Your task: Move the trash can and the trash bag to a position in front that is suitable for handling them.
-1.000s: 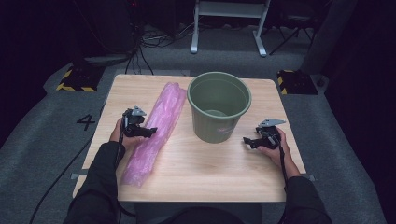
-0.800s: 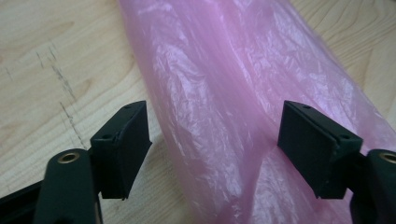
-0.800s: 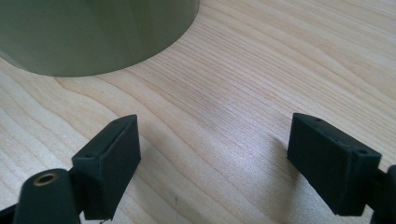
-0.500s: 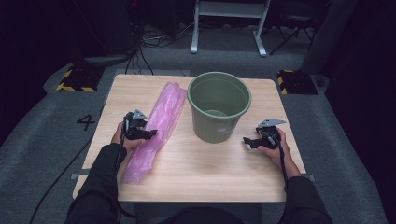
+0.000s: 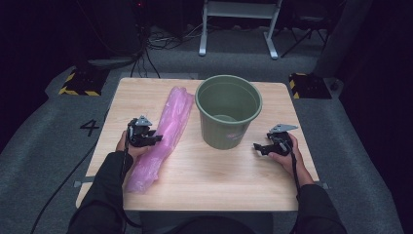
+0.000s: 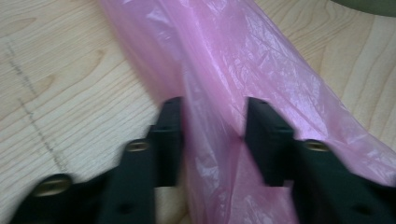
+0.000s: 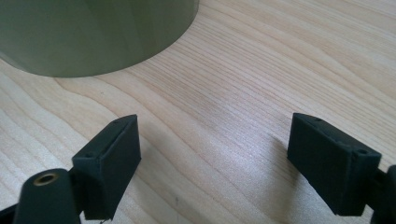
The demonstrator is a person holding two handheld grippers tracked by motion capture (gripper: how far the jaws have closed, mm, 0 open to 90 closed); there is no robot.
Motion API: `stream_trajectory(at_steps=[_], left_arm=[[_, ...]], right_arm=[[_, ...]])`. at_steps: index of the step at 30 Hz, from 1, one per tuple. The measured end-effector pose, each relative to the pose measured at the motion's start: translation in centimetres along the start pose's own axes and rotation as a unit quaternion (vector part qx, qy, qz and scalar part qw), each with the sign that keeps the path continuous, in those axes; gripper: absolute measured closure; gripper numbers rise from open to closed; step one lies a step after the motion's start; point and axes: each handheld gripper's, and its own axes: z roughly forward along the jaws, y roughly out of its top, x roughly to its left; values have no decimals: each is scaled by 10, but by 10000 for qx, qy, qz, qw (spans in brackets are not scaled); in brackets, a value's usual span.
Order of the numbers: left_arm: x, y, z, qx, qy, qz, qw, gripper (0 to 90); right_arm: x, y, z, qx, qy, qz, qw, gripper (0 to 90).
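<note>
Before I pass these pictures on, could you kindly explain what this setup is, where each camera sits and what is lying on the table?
There is no robot here. A person sits at a wooden table and holds a hand tool with two black jaws in each hand. One camera looks down from above. The other two ride on the tools and look along their jaws.

On the table lie a long pink plastic bag and an upright green bucket.

The left gripper has its jaws apart on either side of a fold of the bag; they have not closed on it. The right gripper rests open on bare wood beside the bucket, holding nothing.
</note>
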Motion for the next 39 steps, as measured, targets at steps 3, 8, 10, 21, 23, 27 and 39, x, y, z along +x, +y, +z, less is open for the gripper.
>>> stream_trajectory(at_steps=[3,8,10,21,23,27,39], left_arm=[[-1,4,1,-71,-76,-56,9999,340],[-6,18,-1,-404,176,108,9990,292],[-5,21,5,-323,154,62,9993,280],[3,18,20,84,411,-1,9991,313],[4,17,20,50,412,-70,9991,336],[5,15,16,18,408,-90,9991,462],[-1,11,8,104,253,252,9993,826]], right_arm=[[0,0,0,0,-1,0,10000,173],[0,0,0,-1,2,-3,10000,172],[0,0,0,0,7,-1,10000,172],[0,0,0,0,2,-3,10000,172],[0,0,0,0,2,-4,10000,172],[0,0,0,-1,2,-5,10000,172],[0,0,0,-1,6,-6,10000,172]])
